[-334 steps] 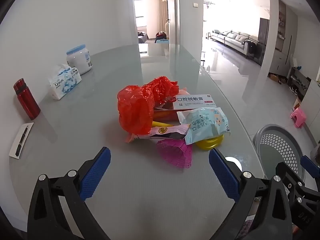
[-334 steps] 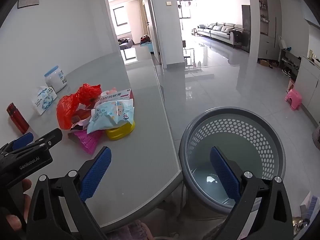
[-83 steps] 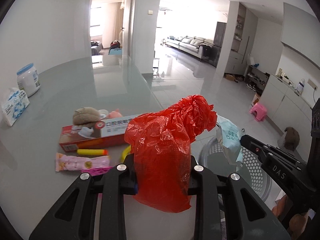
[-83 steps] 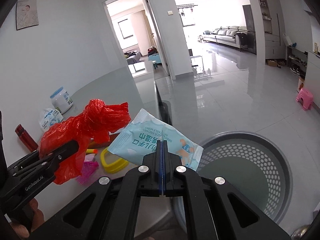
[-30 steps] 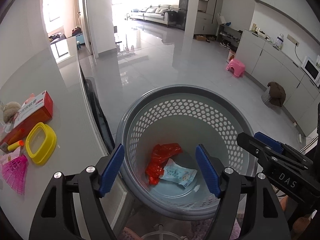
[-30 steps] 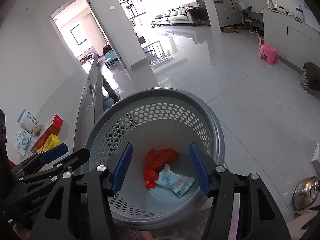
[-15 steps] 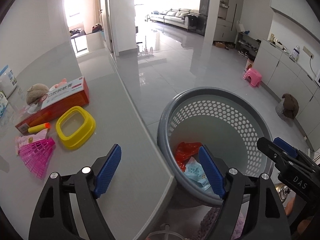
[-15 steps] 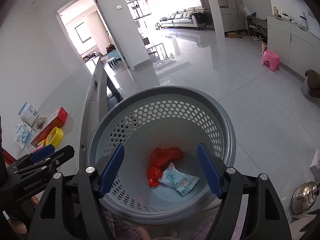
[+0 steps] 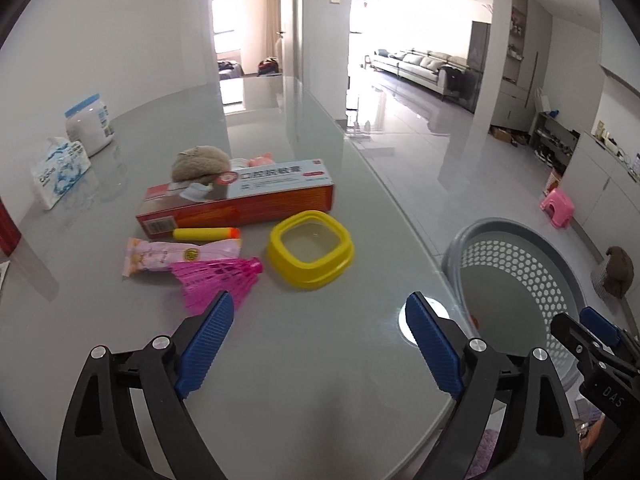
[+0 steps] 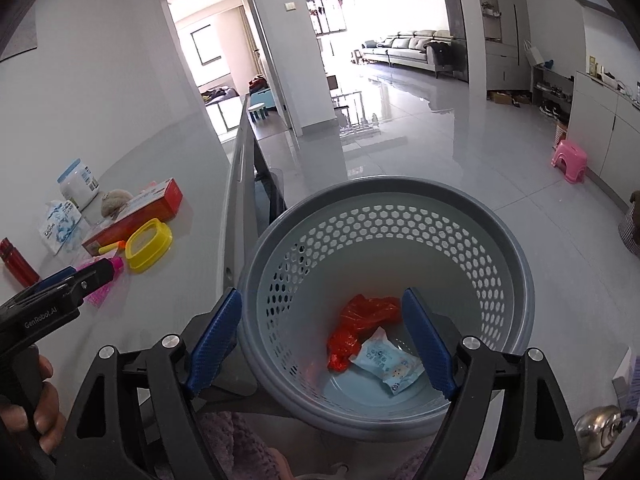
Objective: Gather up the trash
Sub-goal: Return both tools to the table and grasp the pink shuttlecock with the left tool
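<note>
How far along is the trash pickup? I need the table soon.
Done: red bag and wipes packet lie in the basket. In hand: nothing; left gripper and right gripper are opening, empty. Left: box, yellow container, shuttlecock, wrapper.

A red bottle (image 9: 7,229) is cut off at the left edge. A pink toy (image 9: 259,159) hides behind the box (image 9: 240,196).

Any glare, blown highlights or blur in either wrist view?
Left wrist: windows behind the doorway blown out, bright glare spot on the glossy grey tabletop near its edge, strong fisheye bending. Right wrist: the shiny tiled floor mirrors the window light; the grey perforated plastic basket stays sharp.
</note>
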The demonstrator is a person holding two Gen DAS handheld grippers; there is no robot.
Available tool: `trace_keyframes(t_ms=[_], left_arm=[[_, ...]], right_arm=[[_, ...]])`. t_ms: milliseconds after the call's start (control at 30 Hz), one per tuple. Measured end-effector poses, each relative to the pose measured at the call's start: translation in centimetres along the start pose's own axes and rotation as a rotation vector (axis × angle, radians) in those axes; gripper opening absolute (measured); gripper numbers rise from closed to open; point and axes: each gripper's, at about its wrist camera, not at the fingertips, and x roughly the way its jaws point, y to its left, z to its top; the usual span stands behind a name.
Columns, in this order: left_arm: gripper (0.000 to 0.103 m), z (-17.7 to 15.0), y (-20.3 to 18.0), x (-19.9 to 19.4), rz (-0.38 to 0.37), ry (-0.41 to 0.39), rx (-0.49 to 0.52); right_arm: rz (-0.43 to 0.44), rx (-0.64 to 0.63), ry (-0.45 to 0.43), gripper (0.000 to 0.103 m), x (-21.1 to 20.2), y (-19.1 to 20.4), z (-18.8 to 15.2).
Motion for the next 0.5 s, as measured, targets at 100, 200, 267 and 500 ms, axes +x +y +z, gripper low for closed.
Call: trace_keyframes(t_ms=[100, 200, 267, 500], left_arm=[[0.086, -0.1, 2.3, -0.2, 0.046, -0.028, -0.043], [0.086, -0.4, 4.0, -0.5, 0.090, -0.045, -0.069], [0.086, -0.7, 4.9, -0.5, 0.112, -0.046, -0.082], [0.086, -1.4, 6.6, 0.7, 0.118, -0.009, -0.108]], right_arm=[[0.008, -0.016, 0.003, 0.079, 0.0, 1.1, -0.3], [0.018, -0.029, 0.010, 0.079, -0.1, 2.1, -0.6], [0.025, -0.039, 0.013, 0.079, -0.1, 2.7, -0.8], [0.025, -0.057, 0.025, 0.079, 0.5, 3.6, -1.0]])
